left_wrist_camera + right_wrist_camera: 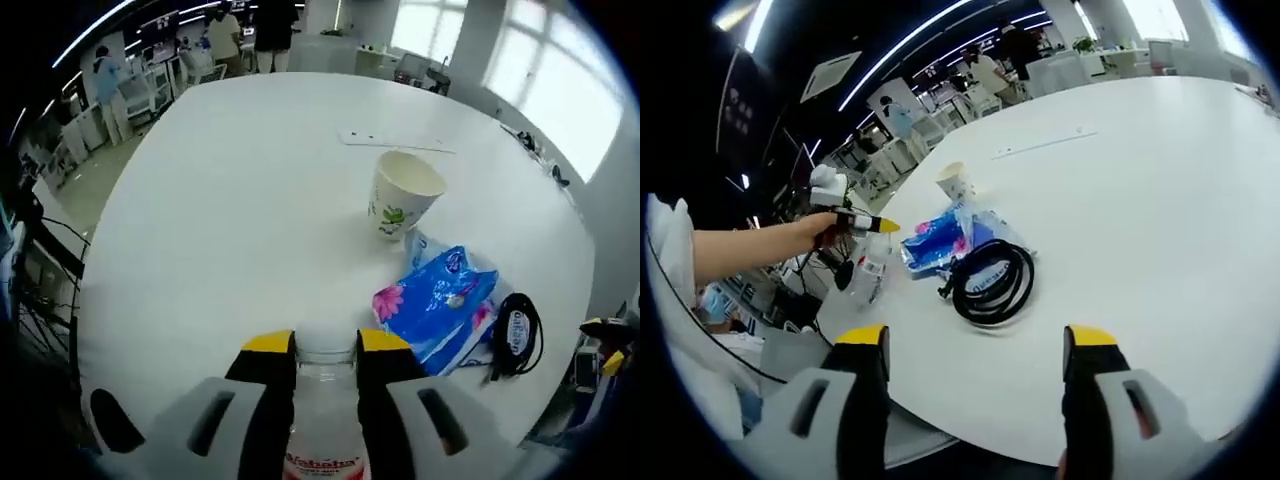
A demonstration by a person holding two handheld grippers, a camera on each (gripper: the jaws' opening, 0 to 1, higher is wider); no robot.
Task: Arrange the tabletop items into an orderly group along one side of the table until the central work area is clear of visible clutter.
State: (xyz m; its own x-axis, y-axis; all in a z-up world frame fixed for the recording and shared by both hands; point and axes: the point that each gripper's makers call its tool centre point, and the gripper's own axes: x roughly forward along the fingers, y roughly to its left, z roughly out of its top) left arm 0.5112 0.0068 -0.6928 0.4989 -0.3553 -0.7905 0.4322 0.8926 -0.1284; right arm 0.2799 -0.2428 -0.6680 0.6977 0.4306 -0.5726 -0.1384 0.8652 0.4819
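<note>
Your bottle point(322, 420) is cut off by the bottom edge in the left gripper view; label text only partly readable, base out of frame. Left gripper point(325, 345) jaws cover the bottle's sides. Tissue pack point(440, 305) print too small to read, and its far end sits behind the paper cup point(402, 192). In the right gripper view the coiled cable point(990, 280) overlaps the pack's near edge, and the cup's lower part is hidden. Bkgd people blurred.
</note>
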